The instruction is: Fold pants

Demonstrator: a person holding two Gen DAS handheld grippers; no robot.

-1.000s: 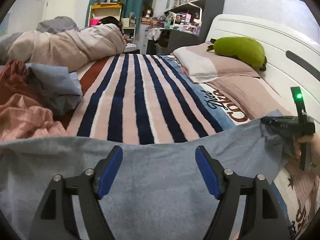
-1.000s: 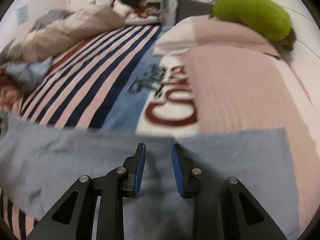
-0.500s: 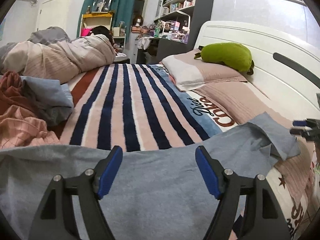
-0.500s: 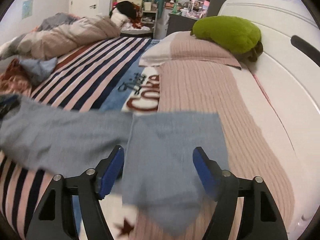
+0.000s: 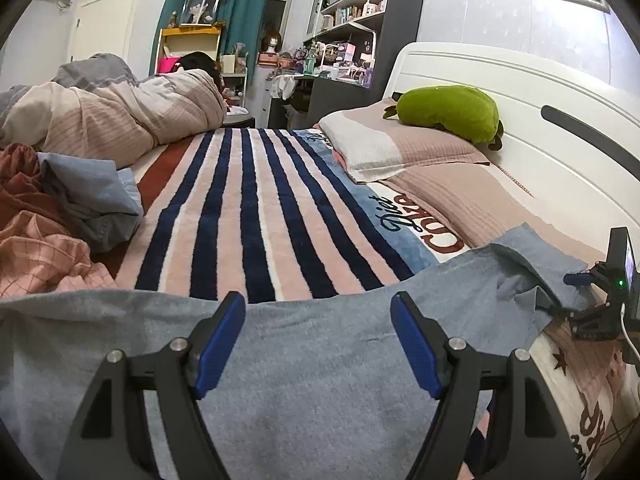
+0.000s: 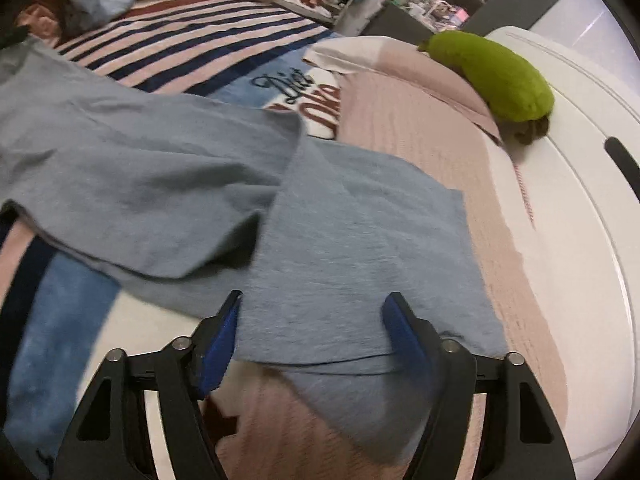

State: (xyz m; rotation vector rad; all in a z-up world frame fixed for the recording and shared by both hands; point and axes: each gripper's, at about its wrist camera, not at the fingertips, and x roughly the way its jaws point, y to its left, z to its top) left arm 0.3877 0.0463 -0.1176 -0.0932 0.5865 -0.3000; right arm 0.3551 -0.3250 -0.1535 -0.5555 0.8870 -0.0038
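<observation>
Grey-blue pants (image 5: 320, 380) lie spread across the bed's near side. My left gripper (image 5: 318, 304) hovers open above their middle, nothing between its blue pads. One leg end (image 6: 360, 240) lies flat on the pink ribbed cover, folded over at an angle to the rest of the pants (image 6: 140, 168). My right gripper (image 6: 315, 298) is over that leg end. Its jaws are closing, with the cloth below and between them, and the pads are not pressing on it. In the left wrist view, the right gripper (image 5: 568, 294) shows at the far right, by the leg's edge.
A striped blanket (image 5: 248, 208) covers the bed. A green plush toy (image 5: 448, 112) rests on a pillow (image 5: 384, 152) by the white headboard (image 6: 592, 208). Crumpled clothes (image 5: 60, 208) and a rolled duvet (image 5: 120, 120) sit at the left.
The right gripper let go of the lifted leg end, which now lies on the pink cover. It pulled back, rolled, and its jaws stand far wider. The left gripper stayed put.
</observation>
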